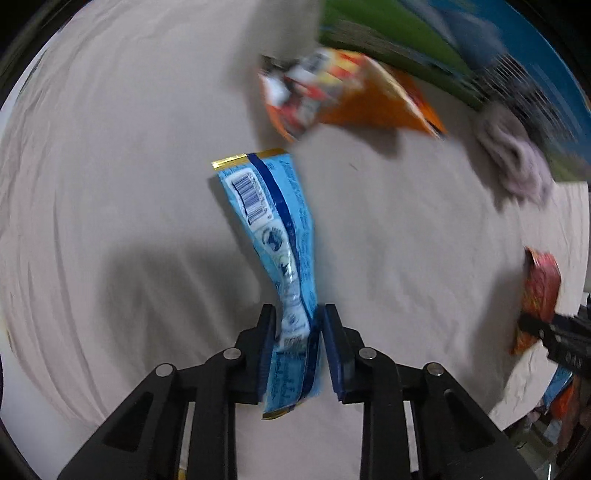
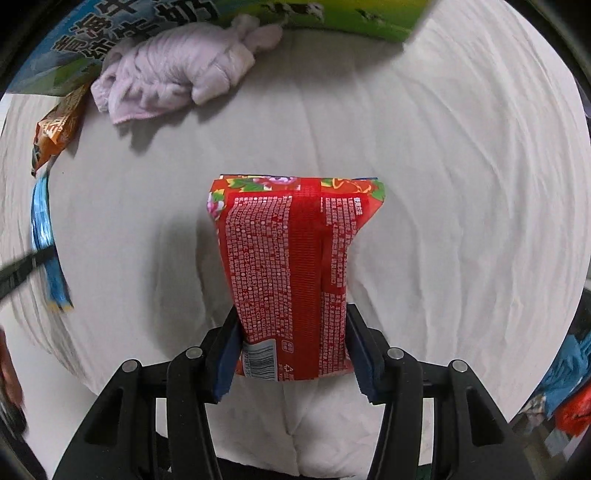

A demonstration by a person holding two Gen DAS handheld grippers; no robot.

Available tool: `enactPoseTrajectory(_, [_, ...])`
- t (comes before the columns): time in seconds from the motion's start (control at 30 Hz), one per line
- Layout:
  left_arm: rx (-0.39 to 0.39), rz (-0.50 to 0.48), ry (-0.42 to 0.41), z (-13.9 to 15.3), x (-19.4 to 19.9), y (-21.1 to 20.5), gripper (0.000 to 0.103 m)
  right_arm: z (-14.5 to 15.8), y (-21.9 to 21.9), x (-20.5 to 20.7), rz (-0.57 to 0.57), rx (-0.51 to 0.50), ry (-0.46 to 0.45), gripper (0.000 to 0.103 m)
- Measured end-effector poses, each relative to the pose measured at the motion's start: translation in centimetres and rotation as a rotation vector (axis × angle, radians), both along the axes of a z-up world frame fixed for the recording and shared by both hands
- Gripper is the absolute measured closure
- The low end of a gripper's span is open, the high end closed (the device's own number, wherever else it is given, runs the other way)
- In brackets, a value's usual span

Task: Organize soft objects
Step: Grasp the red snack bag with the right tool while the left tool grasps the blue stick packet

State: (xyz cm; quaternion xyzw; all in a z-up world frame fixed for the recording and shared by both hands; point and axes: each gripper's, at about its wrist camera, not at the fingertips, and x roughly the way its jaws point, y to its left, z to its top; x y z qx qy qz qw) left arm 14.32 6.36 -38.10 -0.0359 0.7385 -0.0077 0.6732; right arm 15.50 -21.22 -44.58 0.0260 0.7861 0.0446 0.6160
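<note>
My left gripper (image 1: 297, 314) is shut on a light blue snack packet (image 1: 273, 229) with a gold end seal and holds it above the white cloth (image 1: 110, 147). My right gripper (image 2: 291, 317) is shut on a red packet (image 2: 291, 258) with white print and a flowered top, also held above the cloth. The red packet also shows at the right edge of the left wrist view (image 1: 539, 291), and the blue packet at the left edge of the right wrist view (image 2: 44, 236). An orange snack bag (image 1: 347, 96) lies on the cloth ahead of my left gripper.
A pale pink towel (image 2: 173, 81) lies crumpled against a green and blue printed box (image 2: 332, 14) at the cloth's far side; it also shows in the left wrist view (image 1: 513, 158). The orange bag shows at the left in the right wrist view (image 2: 55, 129).
</note>
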Motion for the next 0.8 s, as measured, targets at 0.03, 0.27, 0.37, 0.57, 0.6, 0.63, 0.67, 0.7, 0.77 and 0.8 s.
enactPoseTrajectory(0.03, [0.009,-0.008,-0.006,-0.1,-0.2,-0.3,0.080,-0.1,-0.2,-0.1,-0.014,-0.001,-0.004,0.048])
enactPoseTrajectory(0.27, [0.097,-0.015,-0.012,-1.4,-0.3,-2.1,0.079,-0.2,-0.1,0.1,-0.078,-0.061,-0.046,0.045])
enactPoseTrajectory(0.37, [0.104,-0.014,-0.018,-1.3,-0.3,-2.8,0.082,-0.3,0.3,0.3,-0.067,-0.096,-0.055,0.046])
enactPoseTrajectory(0.57, [0.062,-0.026,-0.042,2.1,0.3,-5.3,0.084,0.1,1.5,-0.4,-0.040,-0.130,-0.089,0.053])
enactPoseTrajectory(0.6, [0.047,-0.033,-0.050,2.6,0.2,-5.7,0.084,0.4,1.8,-0.8,-0.039,-0.125,-0.095,0.053])
enactPoseTrajectory(0.63, [0.036,-0.041,-0.058,3.0,0.1,-6.0,0.084,0.6,2.2,-1.3,-0.038,-0.119,-0.101,0.053])
enactPoseTrajectory(0.67, [0.024,-0.049,-0.067,3.5,0.1,-6.4,0.084,1.0,2.3,-1.5,-0.033,-0.112,-0.108,0.053])
enactPoseTrajectory(0.7, [0.008,-0.057,-0.075,4.1,0.0,-7.0,0.084,1.4,2.5,-1.6,-0.033,-0.102,-0.116,0.053])
enactPoseTrajectory(0.77, [-0.021,-0.074,-0.088,5.2,-0.1,-8.0,0.084,2.6,2.5,-1.6,-0.034,-0.080,-0.133,0.053])
enactPoseTrajectory(0.8, [-0.035,-0.083,-0.095,5.8,-0.1,-8.5,0.084,3.0,2.6,-1.7,-0.035,-0.071,-0.141,0.053])
